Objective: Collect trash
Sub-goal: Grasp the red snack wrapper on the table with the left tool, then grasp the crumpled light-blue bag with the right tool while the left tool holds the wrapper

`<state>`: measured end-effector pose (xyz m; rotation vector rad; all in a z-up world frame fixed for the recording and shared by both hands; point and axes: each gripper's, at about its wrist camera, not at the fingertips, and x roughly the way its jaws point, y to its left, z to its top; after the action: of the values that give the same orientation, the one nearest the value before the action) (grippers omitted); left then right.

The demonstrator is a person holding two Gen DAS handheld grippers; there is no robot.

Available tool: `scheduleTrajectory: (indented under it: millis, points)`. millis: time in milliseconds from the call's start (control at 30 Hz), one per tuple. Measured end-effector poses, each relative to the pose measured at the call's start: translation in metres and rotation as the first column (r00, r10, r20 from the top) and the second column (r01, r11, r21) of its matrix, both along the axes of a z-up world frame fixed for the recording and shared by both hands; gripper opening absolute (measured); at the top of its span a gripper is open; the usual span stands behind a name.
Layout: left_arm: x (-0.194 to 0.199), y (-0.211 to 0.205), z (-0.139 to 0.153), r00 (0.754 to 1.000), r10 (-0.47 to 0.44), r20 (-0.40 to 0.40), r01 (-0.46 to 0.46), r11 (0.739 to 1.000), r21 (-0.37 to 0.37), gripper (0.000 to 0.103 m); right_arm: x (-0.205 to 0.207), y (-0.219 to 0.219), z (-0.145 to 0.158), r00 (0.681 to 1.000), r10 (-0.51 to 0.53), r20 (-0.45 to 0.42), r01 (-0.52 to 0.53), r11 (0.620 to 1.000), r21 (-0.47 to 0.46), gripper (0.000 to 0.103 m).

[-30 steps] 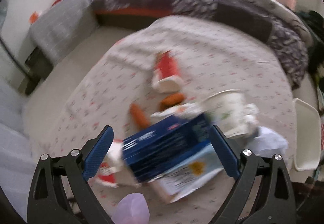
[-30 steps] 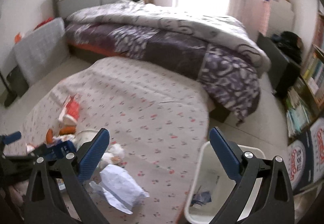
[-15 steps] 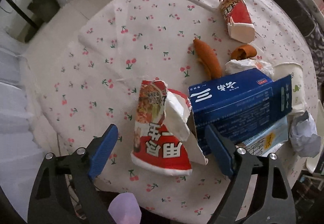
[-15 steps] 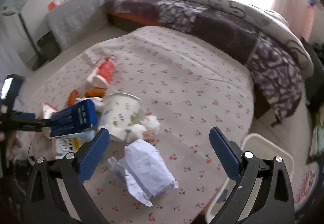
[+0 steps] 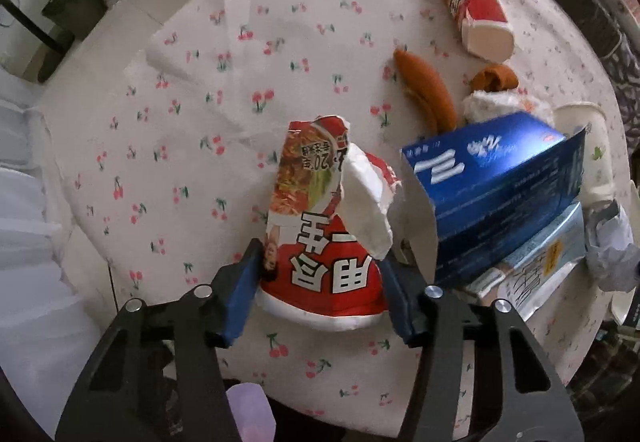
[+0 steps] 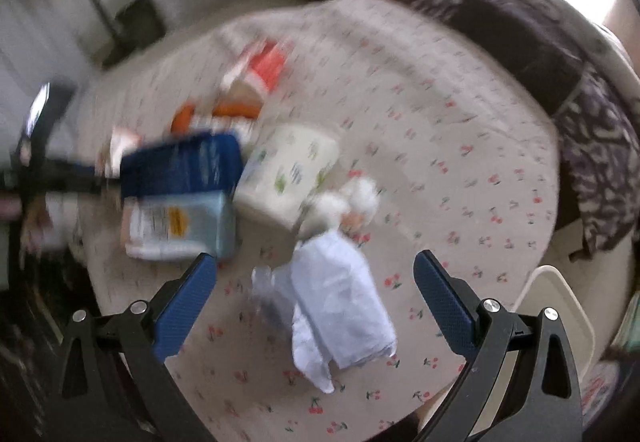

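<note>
A torn red paper noodle cup lies on the round table with the cherry-print cloth. My left gripper is shut on its wide white-rimmed base, one blue pad on each side. To its right lies a blue box on top of a light blue packet. My right gripper is open and empty above a crumpled pale blue paper. The right wrist view is blurred.
A second red cup, two orange sausages, white tissue and a white paper cup lie on the cloth. A white bin stands beside the table at the right. A bed with a dark quilt is behind.
My left gripper moved forward onto the torn red cup and closed on its base. My right gripper swung down and left over the crumpled paper and stayed open.
</note>
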<state>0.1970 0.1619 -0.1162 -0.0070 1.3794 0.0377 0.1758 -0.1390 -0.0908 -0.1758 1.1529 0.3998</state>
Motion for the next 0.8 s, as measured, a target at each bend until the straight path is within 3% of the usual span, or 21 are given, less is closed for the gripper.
scheduleTrajectory:
  millis: [133,367,400,433,500,600,800]
  points:
    - [0.0,0.005,0.026,0.995,0.025,0.093,-0.019,0.997,-0.07,0.05,-0.002,0.001,-0.013,0.998,0.037,-0.056,-0.038,0.999,-0.017,0.096]
    - [-0.005,-0.006,0.074,0.97,0.048,0.24,-0.006,0.984,-0.176,0.05,0.016,-0.013,-0.044,0.984,-0.026,-0.176,0.027,1.0,0.003,0.095]
    - [-0.006,-0.007,0.078,0.967,0.048,0.25,-0.002,0.983,-0.184,0.05,0.018,-0.015,-0.048,0.98,-0.034,-0.196,0.04,0.999,0.026,0.089]
    - [-0.006,-0.008,0.081,0.966,0.048,0.255,0.001,0.982,-0.189,0.05,0.02,-0.017,-0.052,0.972,-0.043,-0.233,0.06,0.996,0.067,0.076]
    - [-0.001,-0.015,0.08,0.964,0.047,0.26,0.003,0.982,-0.188,0.05,0.021,-0.019,-0.055,0.964,-0.055,-0.261,0.085,0.991,0.103,0.066]
    - [0.009,-0.019,0.073,0.962,0.053,0.269,-0.001,0.982,-0.19,0.05,0.017,-0.018,-0.045,0.974,-0.067,-0.218,0.091,0.991,0.1,0.05]
    - [0.01,-0.024,0.078,0.946,0.068,0.317,-0.002,0.979,-0.205,0.05,0.014,-0.025,-0.02,0.985,-0.097,-0.14,0.118,0.982,0.151,0.048]
